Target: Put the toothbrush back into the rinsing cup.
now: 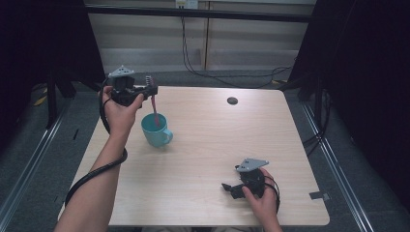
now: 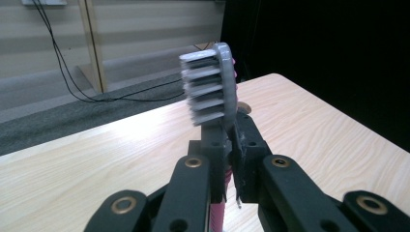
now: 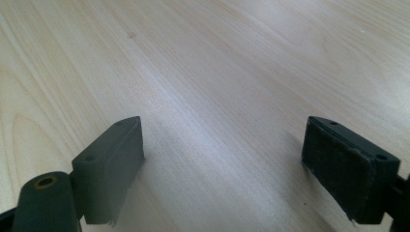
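Pale wood with a soft grain covers the table [image 1: 208,145], which stands on a grey floor with dark curtains at both sides and a light wall with hanging cables at the back. Nearest to the person, at the lower right of the high view, the right gripper [image 1: 231,188] sits low by the front edge of the table in the person's right hand [image 1: 261,195]. Its two black jaws stand wide apart in the right gripper view, with bare wood between them (nothing is held there). Farther in and to the left stands a teal mug [image 1: 155,130] with its handle turned toward the right front. A pink toothbrush [image 1: 154,106] goes down into the mug, standing almost straight up, and its lower end is inside the cup. The left gripper [image 1: 151,89], held in the left hand [image 1: 118,113] above and just behind the mug, is clamped tight on the upper part of the toothbrush. In the left gripper view the brush head [image 2: 210,89] rises just past the jaws: it is grey, with rows of pale bristles pointing to the left, and a bit of the pink handle shows low between the jaws. Beyond the mug, near the far edge of the table, there is a small dark round hole [image 1: 232,100].
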`<state>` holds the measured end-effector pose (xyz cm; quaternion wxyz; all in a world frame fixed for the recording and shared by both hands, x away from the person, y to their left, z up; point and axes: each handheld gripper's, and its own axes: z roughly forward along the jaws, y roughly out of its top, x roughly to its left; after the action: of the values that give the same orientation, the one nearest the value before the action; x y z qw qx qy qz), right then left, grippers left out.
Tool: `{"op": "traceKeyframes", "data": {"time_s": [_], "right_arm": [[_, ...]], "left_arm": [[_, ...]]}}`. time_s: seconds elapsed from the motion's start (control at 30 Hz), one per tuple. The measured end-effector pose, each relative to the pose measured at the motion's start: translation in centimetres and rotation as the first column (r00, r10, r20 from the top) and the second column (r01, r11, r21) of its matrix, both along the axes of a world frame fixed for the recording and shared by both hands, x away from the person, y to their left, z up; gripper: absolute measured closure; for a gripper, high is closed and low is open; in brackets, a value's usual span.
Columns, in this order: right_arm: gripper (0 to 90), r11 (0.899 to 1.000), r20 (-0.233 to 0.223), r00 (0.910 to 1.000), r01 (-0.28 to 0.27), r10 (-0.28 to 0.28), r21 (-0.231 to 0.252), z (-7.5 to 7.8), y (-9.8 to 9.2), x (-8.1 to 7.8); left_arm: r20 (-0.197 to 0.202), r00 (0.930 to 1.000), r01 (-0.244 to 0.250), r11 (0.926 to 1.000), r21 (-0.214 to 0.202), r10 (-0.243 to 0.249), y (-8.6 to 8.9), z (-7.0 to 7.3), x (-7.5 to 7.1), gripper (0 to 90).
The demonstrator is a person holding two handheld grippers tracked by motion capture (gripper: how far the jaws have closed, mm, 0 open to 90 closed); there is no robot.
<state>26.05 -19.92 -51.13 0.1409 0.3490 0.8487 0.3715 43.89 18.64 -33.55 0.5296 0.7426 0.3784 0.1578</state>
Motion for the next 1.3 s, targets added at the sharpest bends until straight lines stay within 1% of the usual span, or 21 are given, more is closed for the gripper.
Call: {"op": "traceKeyframes", "data": {"time_s": [0.3, 0.33, 0.37, 0.4, 0.43, 0.47, 0.5, 0.53, 0.57, 0.63, 0.7, 0.8, 0.97, 1.0, 1.1, 1.13, 1.17, 1.2, 1.23, 1.27, 1.3], "right_arm": [[14.5, 1.0, -0.003, 1.0, -0.006, 0.006, 0.001, 0.0, 0.0, 0.0], [14.5, 1.0, -0.003, 1.0, -0.007, 0.007, 0.001, 0.0, 0.0, 0.0], [14.5, 1.0, -0.004, 1.0, -0.006, 0.006, 0.002, 0.0, 0.0, 0.0], [14.5, 1.0, -0.004, 1.0, -0.007, 0.007, 0.002, 0.0, 0.0, 0.0], [14.5, 1.0, -0.004, 1.0, -0.007, 0.007, 0.002, 0.0, 0.0, 0.0], [14.5, 1.0, -0.005, 1.0, -0.008, 0.008, 0.001, 0.0, 0.0, 0.0], [14.5, 1.0, -0.005, 1.0, -0.008, 0.008, 0.001, 0.0, 0.0, 0.0], [14.5, 1.0, -0.004, 1.0, -0.008, 0.008, 0.0, 0.0, 0.0, -0.1], [14.5, 1.0, -0.004, 1.0, -0.008, 0.008, 0.0, 0.0, 0.0, -0.1], [14.5, 1.0, -0.005, 1.0, -0.008, 0.008, 0.001, 0.0, 0.0, 0.0], [14.5, 1.0, -0.005, 1.0, -0.008, 0.008, 0.001, 0.0, 0.0, -0.1], [14.5, 1.0, -0.005, 1.0, -0.008, 0.008, 0.001, 0.0, 0.0, -0.1], [14.5, 1.0, -0.006, 1.0, -0.008, 0.008, 0.002, 0.0, 0.0, -0.1], [14.5, 1.0, -0.005, 0.9999, -0.009, 0.009, 0.001, 0.0, 0.0, -0.1], [14.5, 1.0, -0.005, 1.0, -0.008, 0.008, 0.001, 0.0, 0.0, -0.1], [14.5, 1.0, -0.004, 1.0, -0.008, 0.008, 0.001, 0.0, 0.0, -0.1], [14.5, 1.0, -0.004, 1.0, -0.008, 0.008, 0.001, 0.0, 0.0, -0.1], [14.5, 1.0, -0.004, 1.0, -0.009, 0.009, 0.001, 0.0, 0.0, -0.1], [14.5, 1.0, -0.004, 1.0, -0.009, 0.009, 0.001, 0.0, 0.0, -0.1], [14.5, 1.0, -0.004, 1.0, -0.009, 0.009, 0.001, 0.0, 0.0, -0.1], [14.5, 1.0, -0.003, 1.0, -0.009, 0.009, 0.001, 0.0, 0.0, -0.1]], "left_arm": [[0.013, 0.9999, 0.0, 1.0, 0.009, 0.0, -0.5, -1.0, -0.2, 85.4], [0.012, 0.9999, 0.001, 0.9999, 0.016, -0.001, -0.6, -1.5, -0.3, 85.4], [0.012, 0.9999, 0.001, 0.9999, 0.016, -0.001, -0.6, -1.5, -0.3, 85.4], [0.007, 1.0, 0.001, 0.9997, 0.025, -0.001, -0.6, -2.0, -0.4, 85.4], [0.007, 1.0, 0.001, 0.9997, 0.025, -0.001, -0.6, -2.0, -0.4, 85.3], [-0.004, 1.0, -0.003, 0.9996, 0.029, 0.003, -0.5, -2.8, -0.5, 85.3], [-0.004, 1.0, -0.003, 0.9996, 0.029, 0.003, -0.5, -2.8, -0.5, 85.3], [-0.02, 0.9998, -0.004, 0.9993, 0.036, 0.005, -0.5, -3.5, -0.6, 85.2], [-0.02, 0.9998, -0.004, 0.9993, 0.036, 0.005, -0.5, -3.5, -0.6, 85.2], [-0.033, 0.9994, -0.008, 0.9986, 0.052, 0.01, -0.5, -4.2, -0.6, 85.2], [-0.043, 0.999, -0.007, 0.999, 0.045, 0.009, -0.6, -4.7, -0.6, 85.2], [-0.054, 0.9985, -0.004, 0.9984, 0.057, 0.007, -0.8, -5.2, -0.7, 84.9], [-0.072, 0.9974, 0.001, 0.9986, 0.052, 0.003, -1.0, -5.8, -0.7, 83.2], [-0.072, 0.9974, 0.002, 0.9974, 0.072, 0.004, -1.3, -6.1, -0.8, 81.8], [-0.063, 0.998, 0.003, 0.9973, 0.074, 0.002, -1.4, -6.3, -0.8, 75.0], [-0.059, 0.9982, 0.002, 0.9966, 0.082, 0.002, -1.5, -6.3, -0.8, 70.8], [-0.054, 0.9985, -0.004, 0.9966, 0.083, 0.008, -1.4, -6.4, -0.9, 70.8], [-0.04, 0.9991, -0.014, 0.9964, 0.084, 0.018, -1.3, -6.4, -1.0, 61.5], [-0.04, 0.9991, -0.014, 0.9964, 0.084, 0.018, -1.3, -6.4, -1.0, 56.3], [-0.027, 0.9992, -0.027, 0.9957, 0.088, 0.03, -1.2, -6.3, -1.2, 56.3], [-0.033, 0.9989, -0.03, 0.9959, 0.086, 0.033, -1.0, -6.3, -1.3, 49.5]]}}
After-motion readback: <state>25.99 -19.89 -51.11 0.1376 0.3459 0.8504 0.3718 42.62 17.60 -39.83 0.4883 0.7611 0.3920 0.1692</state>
